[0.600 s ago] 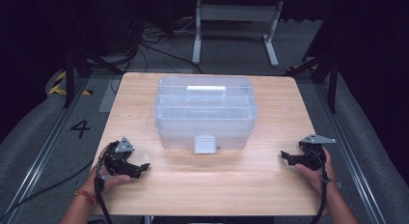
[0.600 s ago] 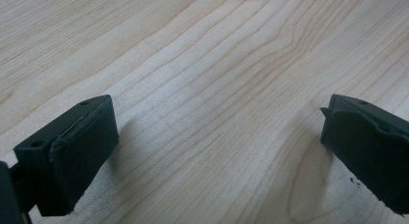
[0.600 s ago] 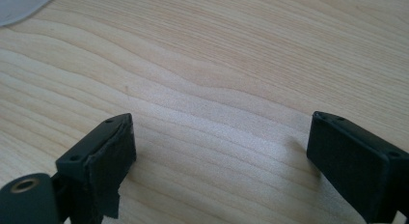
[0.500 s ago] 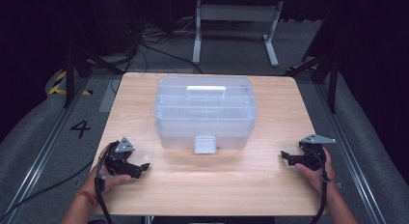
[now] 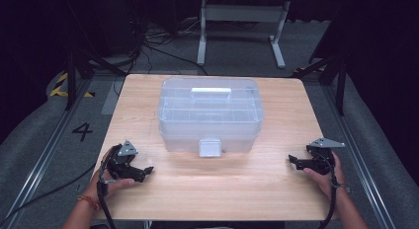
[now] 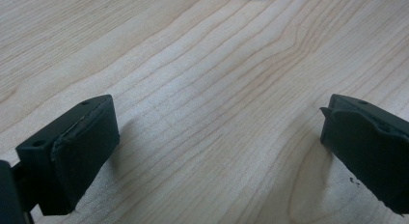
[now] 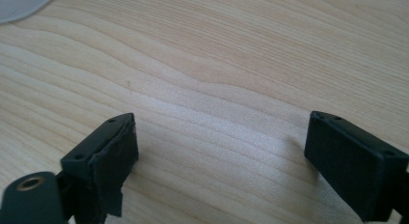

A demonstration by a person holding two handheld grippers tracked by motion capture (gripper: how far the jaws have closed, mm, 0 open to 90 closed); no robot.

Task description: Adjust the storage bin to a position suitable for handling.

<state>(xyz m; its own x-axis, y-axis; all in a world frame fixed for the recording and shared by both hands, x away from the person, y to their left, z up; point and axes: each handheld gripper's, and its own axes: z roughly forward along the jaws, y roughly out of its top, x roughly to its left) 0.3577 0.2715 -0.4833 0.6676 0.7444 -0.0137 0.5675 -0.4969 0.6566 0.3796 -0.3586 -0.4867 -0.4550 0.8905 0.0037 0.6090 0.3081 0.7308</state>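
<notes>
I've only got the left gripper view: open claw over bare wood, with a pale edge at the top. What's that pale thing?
Observer: Most likely the clear plastic box, which stands in the middle of the table with its lid on.
Operator: Which side does it open from?
Observer: A pale latch hangs at the middle of the wall that faces the person.
Operator: Anything to carry it by?
Observer: A white handle lies flat on the lid.
Operator: And the right claw?
Observer: It's open and empty, low over the wood to the right of the box, not touching it.
</notes>
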